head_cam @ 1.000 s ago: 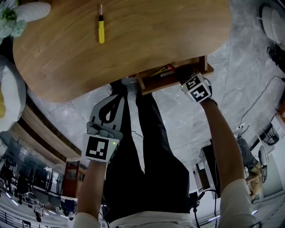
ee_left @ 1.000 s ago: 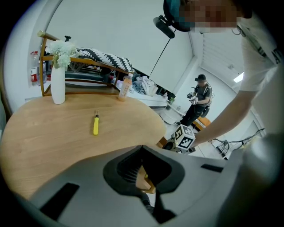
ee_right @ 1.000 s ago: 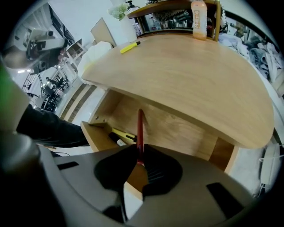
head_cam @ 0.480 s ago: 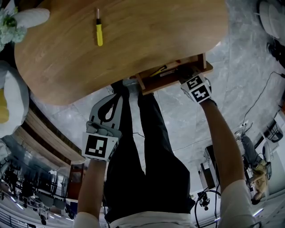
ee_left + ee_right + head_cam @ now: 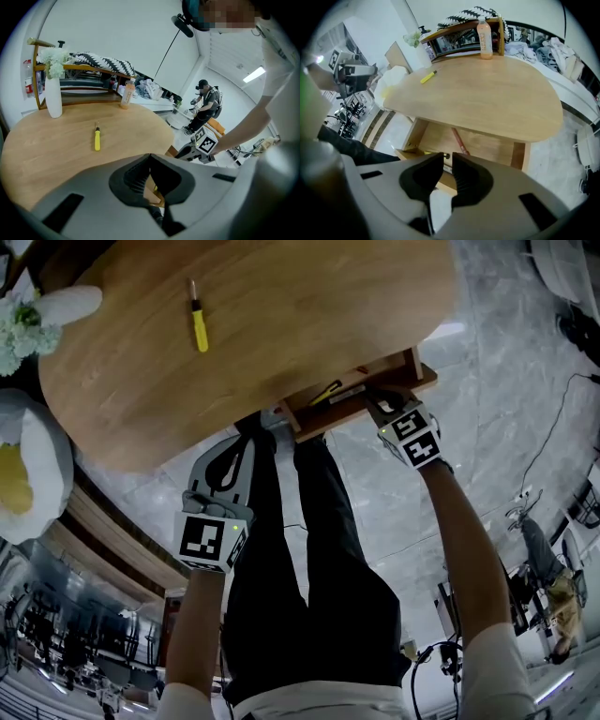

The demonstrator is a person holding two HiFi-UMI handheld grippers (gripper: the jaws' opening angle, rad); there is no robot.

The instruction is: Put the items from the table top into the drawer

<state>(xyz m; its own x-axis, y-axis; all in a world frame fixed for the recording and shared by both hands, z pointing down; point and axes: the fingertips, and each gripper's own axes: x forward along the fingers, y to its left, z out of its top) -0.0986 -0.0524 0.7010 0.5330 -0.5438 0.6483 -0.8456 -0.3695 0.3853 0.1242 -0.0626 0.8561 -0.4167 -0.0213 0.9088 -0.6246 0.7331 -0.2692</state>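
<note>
The screwdriver [image 5: 196, 320] lies alone on the table [image 5: 309, 324], toward its far side and well apart from both grippers. The drawer [image 5: 361, 395] stands pulled out under the table's near edge, with tools inside. The right gripper [image 5: 447, 157] hovers at the drawer's front, jaws slightly apart on nothing. The left gripper [image 5: 150, 157], jaws together and empty, waits at the table's near edge. A skewed pinch could send the round handle rolling, and a knock could push the drawer shut before the drop.
</note>
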